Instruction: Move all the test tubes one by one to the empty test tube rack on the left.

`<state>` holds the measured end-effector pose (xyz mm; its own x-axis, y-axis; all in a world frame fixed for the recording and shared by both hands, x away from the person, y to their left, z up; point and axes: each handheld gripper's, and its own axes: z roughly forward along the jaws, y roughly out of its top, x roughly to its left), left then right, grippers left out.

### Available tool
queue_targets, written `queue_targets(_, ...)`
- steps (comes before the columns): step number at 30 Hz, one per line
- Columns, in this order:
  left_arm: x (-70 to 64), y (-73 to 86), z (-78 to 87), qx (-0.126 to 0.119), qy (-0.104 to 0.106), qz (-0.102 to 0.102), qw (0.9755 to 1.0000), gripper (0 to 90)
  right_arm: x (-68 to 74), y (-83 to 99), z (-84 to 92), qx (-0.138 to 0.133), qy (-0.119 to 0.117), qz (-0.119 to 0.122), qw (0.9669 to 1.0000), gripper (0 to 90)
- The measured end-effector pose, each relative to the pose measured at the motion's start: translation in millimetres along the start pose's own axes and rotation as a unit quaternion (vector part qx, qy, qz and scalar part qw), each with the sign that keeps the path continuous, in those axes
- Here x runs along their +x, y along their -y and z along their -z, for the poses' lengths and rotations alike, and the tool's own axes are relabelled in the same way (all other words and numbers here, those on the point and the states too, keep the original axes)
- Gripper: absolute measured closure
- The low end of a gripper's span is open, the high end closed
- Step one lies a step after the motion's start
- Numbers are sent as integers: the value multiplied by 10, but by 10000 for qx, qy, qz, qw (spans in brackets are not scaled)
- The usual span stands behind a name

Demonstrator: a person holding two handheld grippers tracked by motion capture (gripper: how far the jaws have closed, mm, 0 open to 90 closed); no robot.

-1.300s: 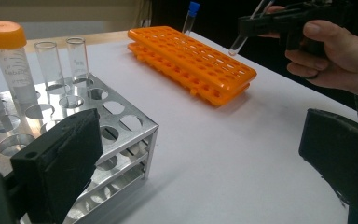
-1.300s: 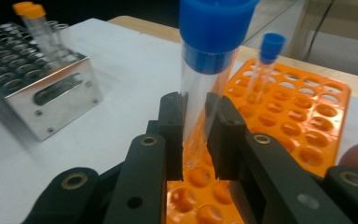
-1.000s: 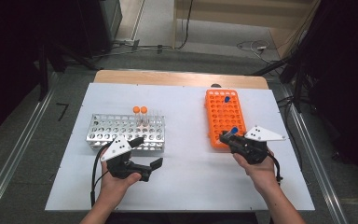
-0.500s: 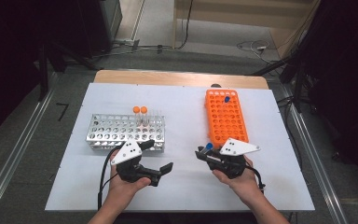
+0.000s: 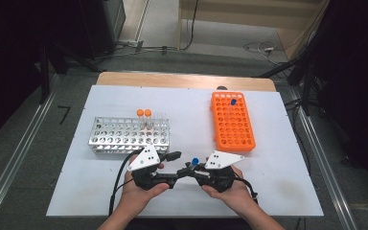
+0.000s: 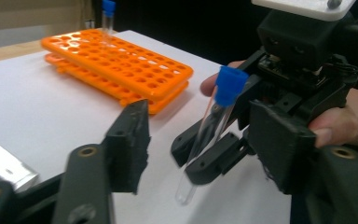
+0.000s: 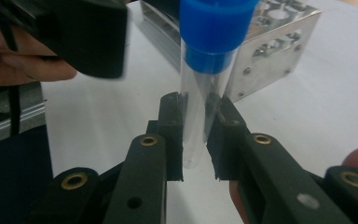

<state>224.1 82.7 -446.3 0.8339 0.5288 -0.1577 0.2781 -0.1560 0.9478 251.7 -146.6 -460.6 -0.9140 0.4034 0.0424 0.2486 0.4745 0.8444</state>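
The right gripper [image 7: 195, 140] is clamped on a clear tube [image 7: 198, 112] with a blue cap [image 7: 216, 28], and holds it near the middle so the cap end sticks up free; this looks like a hand-over, with the tube held out for the other side to take; the left gripper [image 6: 200, 140] has just been closing, but its jaws are partly apart on both sides of the tube and do not touch it yet; both hands meet at the near edge of the table [image 5: 86, 191], between the two racks; the silver rack [image 5: 130, 135] sits far left with two orange-capped tubes [image 5: 143, 113] in it, and the orange rack [image 5: 232, 122] sits far right with one blue-capped tube [image 5: 233, 102]; the left gripper view shows the tube tilted and its round bottom hanging free over the table; the right gripper view shows the pads pressing the glass; the high view shows where the racks are, but there the tube is just a small blue dot.
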Motion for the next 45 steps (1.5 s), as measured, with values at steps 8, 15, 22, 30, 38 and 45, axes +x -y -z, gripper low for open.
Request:
queue_targets(8, -37, -14, -61, 110, 261, -135, 9995, 625, 110, -52, -68, 117, -227, 58, 9997, 741)
queue_targets(15, -56, -20, -58, 107, 202, -285, 9993, 744, 111, -51, -83, 137, -294, 32, 9995, 741)
queue_targets(22, -37, -36, -42, 44, 109, -308, 9995, 763, 91, -51, -82, 52, -309, 20, 9995, 729)
queue_targets(30, 34, -60, 39, -81, -69, -176, 9998, 764, 12, -20, 15, -169, -479, 2, 9987, 569)
queue_targets(38, 138, -68, 169, -195, -268, -46, 9994, 764, -184, 55, 213, -366, -231, -141, 9990, 229)
queue_targets(45, 281, -70, 307, -265, -507, 58, 9983, 764, -414, 131, 434, -555, 72, -360, 9978, 73)
